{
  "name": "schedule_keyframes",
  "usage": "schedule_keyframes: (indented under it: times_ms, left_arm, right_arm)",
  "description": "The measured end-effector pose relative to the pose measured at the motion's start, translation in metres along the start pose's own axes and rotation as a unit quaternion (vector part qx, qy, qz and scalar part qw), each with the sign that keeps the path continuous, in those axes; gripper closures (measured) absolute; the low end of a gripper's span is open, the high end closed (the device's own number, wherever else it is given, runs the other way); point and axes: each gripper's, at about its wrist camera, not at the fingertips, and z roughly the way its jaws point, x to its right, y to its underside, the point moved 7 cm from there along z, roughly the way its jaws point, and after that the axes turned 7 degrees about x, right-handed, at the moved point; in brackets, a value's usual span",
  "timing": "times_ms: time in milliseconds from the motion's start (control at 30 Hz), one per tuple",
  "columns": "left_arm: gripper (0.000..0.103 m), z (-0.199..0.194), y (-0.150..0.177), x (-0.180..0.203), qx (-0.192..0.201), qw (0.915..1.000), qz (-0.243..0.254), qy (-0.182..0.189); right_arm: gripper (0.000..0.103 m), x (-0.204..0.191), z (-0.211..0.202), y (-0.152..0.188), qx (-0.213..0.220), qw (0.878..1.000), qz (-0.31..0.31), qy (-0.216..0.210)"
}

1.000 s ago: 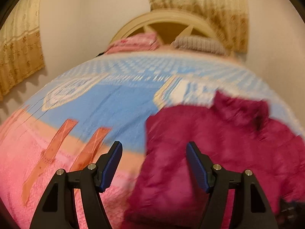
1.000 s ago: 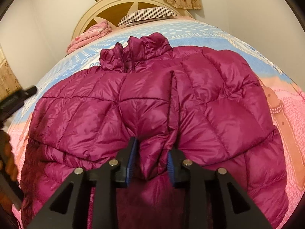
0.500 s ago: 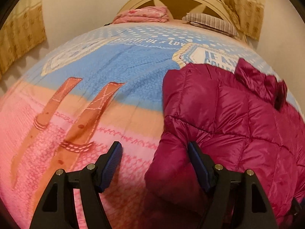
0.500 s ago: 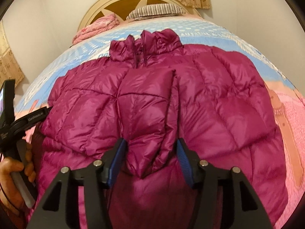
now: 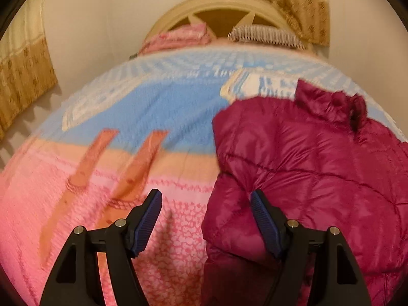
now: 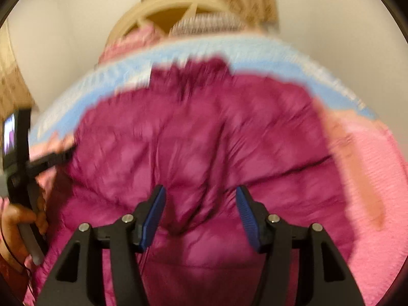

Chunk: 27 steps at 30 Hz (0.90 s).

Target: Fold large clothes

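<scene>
A magenta quilted puffer jacket (image 6: pixel 204 137) lies spread on the bed, collar toward the headboard, with a sleeve folded down its middle. My right gripper (image 6: pixel 201 213) is open above the lower end of that folded sleeve, holding nothing; this view is blurred. In the left wrist view the jacket (image 5: pixel 311 168) fills the right side. My left gripper (image 5: pixel 206 219) is open and empty over the jacket's left lower edge, its right finger above the fabric and its left finger above the blanket.
The bed carries a pink, orange and blue blanket (image 5: pixel 127 132). A folded pink quilt (image 5: pixel 178 37) and a striped pillow (image 5: pixel 265 34) lie by the cream headboard (image 5: pixel 224 12). Curtains hang on both walls. The left hand and its gripper handle (image 6: pixel 23 168) show at the right wrist view's left edge.
My right gripper opened, let go of the folded sleeve and pulled back upward. My left gripper stayed open and drifted along the jacket's left edge.
</scene>
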Motion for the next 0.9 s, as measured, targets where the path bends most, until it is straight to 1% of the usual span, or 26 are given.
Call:
schedule_keyframes:
  times_ms: [33, 67, 100, 133, 167, 200, 233, 300, 367, 400, 500, 567, 633, 667, 700, 733, 800, 900]
  left_arm:
    - [0.030, -0.004, -0.004, 0.002, 0.008, 1.0000, 0.003, 0.000]
    - [0.030, -0.009, -0.010, 0.005, 0.017, 0.9998, 0.006, 0.005]
    - [0.030, -0.012, -0.015, 0.008, 0.023, 0.9997, 0.006, 0.010]
    - [0.030, -0.016, -0.022, 0.012, 0.032, 0.9993, 0.007, 0.017]
    - [0.030, -0.017, -0.029, 0.016, 0.038, 0.9990, 0.008, 0.021]
    - [0.030, -0.017, -0.034, 0.020, 0.041, 0.9988, 0.010, 0.024]
    - [0.030, -0.016, -0.039, 0.023, 0.043, 0.9987, 0.013, 0.025]
    - [0.030, -0.010, -0.048, 0.030, 0.044, 0.9987, 0.016, 0.021]
    - [0.030, -0.001, -0.052, 0.036, 0.041, 0.9988, 0.016, 0.023]
    - [0.030, 0.004, -0.053, 0.040, 0.039, 0.9988, 0.014, 0.025]
    - [0.030, 0.019, -0.054, 0.048, 0.028, 0.9993, 0.010, 0.023]
    - [0.030, 0.029, -0.051, 0.053, 0.022, 0.9995, 0.009, 0.022]
    - [0.030, 0.038, -0.045, 0.056, 0.019, 0.9996, 0.008, 0.019]
    - [0.030, 0.047, -0.036, 0.057, 0.016, 0.9997, 0.016, 0.011]
    - [0.030, 0.056, -0.024, 0.057, 0.005, 0.9998, 0.019, 0.006]
    - [0.030, 0.064, -0.017, 0.057, -0.014, 0.9998, 0.011, 0.013]
    - [0.022, 0.069, -0.014, 0.049, -0.030, 0.9992, -0.016, 0.020]
    - [0.018, 0.073, -0.011, 0.043, -0.044, 0.9982, -0.033, 0.025]
  right_arm:
    - [0.040, 0.003, -0.008, -0.009, 0.020, 1.000, 0.002, 0.008]
    - [0.040, 0.004, -0.014, -0.019, 0.036, 0.999, 0.004, 0.011]
    - [0.044, 0.003, -0.015, -0.027, 0.044, 0.999, 0.005, 0.007]
    - [0.054, -0.001, -0.013, -0.037, 0.048, 0.999, 0.002, -0.004]
    - [0.060, -0.006, -0.010, -0.042, 0.045, 0.999, -0.003, -0.010]
    - [0.070, -0.013, -0.001, -0.049, 0.036, 0.999, -0.013, -0.017]
    - [0.075, -0.020, 0.011, -0.054, 0.028, 0.999, -0.022, -0.022]
    - [0.075, -0.026, 0.033, -0.059, 0.021, 0.999, -0.030, -0.017]
    - [0.075, -0.031, 0.050, -0.057, 0.011, 0.999, -0.032, -0.012]
    - [0.075, -0.031, 0.062, -0.053, 0.000, 0.999, -0.033, -0.011]
    - [0.075, -0.026, 0.093, -0.034, -0.034, 0.999, -0.040, 0.010]
    - [0.076, -0.020, 0.107, -0.019, -0.045, 0.998, -0.037, 0.013]
    - [0.076, -0.017, 0.105, -0.017, -0.043, 0.999, -0.028, 0.006]
    - [0.076, -0.017, 0.104, -0.017, -0.042, 0.999, -0.027, 0.005]
    - [0.076, -0.016, 0.103, -0.016, -0.041, 0.999, -0.028, 0.005]
    - [0.075, -0.016, 0.102, -0.016, -0.040, 0.999, -0.027, 0.003]
    - [0.075, -0.014, 0.101, -0.015, -0.040, 0.999, -0.019, -0.005]
    - [0.075, -0.013, 0.104, -0.017, -0.043, 0.999, -0.010, -0.009]
